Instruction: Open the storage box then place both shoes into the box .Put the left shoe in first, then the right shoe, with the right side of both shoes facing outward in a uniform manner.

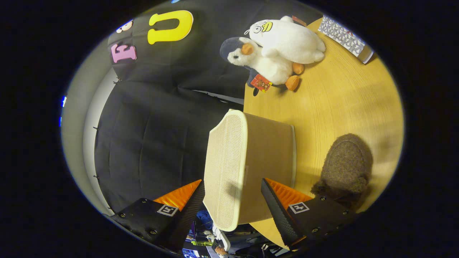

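The view is rolled sideways, so the wooden table point(340, 100) stands up along one side. A beige fabric storage box point(269, 157) rests on it, and its woven, pale-rimmed lid point(224, 161) is on the box and faces away from the table. My gripper point(232, 182) is open, with the lid's rim and the upper part of the box between the fingers; neither finger clearly presses on it. One brown fuzzy shoe point(346, 165) lies on the table right beside the box, just past one finger point(283, 204).
Beyond the box, a grey-and-white plush penguin point(261, 61) and a white plush duck point(290, 39) lie together on the table. A patterned box point(344, 36) sits at the far corner. The table's edge point(244, 104) runs by the box, close to the black cloth wall.
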Demonstrator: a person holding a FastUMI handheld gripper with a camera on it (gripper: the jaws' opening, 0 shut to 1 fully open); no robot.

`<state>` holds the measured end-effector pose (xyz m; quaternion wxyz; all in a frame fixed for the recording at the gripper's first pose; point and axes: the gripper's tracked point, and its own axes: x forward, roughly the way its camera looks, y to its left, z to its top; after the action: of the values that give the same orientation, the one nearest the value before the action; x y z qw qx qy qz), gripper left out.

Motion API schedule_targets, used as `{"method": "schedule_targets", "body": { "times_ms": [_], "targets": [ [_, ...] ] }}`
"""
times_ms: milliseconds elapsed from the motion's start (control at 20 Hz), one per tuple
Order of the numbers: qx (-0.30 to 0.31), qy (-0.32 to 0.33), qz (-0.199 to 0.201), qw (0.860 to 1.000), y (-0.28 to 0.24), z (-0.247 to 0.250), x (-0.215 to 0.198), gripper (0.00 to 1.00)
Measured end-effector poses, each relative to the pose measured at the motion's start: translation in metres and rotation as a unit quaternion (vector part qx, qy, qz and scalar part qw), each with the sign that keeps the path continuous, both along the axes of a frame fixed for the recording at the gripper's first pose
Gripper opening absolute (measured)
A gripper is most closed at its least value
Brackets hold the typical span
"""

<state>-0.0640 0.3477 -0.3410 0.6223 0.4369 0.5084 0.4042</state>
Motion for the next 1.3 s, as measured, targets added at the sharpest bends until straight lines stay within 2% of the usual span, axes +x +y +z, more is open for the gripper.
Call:
{"method": "schedule_targets", "body": {
  "times_ms": [100, 150, 200, 300, 350, 450, 500, 700, 950, 1300],
  "targets": [
    [0.014, -0.002, 0.003, 1.000, 0.004, 0.005, -0.005, 0.92],
    [0.009, -0.006, 0.000, 1.000, 0.013, 0.002, -0.004, 0.87],
    [-0.009, -0.008, -0.009, 1.000, 0.012, -0.004, -0.001, 0.61],
    [0.020, 0.025, -0.015, 0.999, 0.008, 0.008, -0.001, 0.16],
    [0.033, 0.023, -0.012, 0.999, 0.009, 0.014, 0.001, 0.12],
    [0.023, 0.025, -0.011, 0.999, 0.000, 0.010, 0.001, 0.10],
    [0.022, 0.027, -0.009, 0.999, 0.007, 0.015, 0.001, 0.02],
    [0.019, 0.006, -0.004, 1.000, 0.011, 0.032, 0.000, 0.02],
    [0.031, -0.035, -0.001, 0.999, 0.021, 0.084, 0.003, 0.02],
    [-0.016, -0.131, 0.028, 0.991, 0.073, 0.155, 0.004, 0.02]
  ]
}}
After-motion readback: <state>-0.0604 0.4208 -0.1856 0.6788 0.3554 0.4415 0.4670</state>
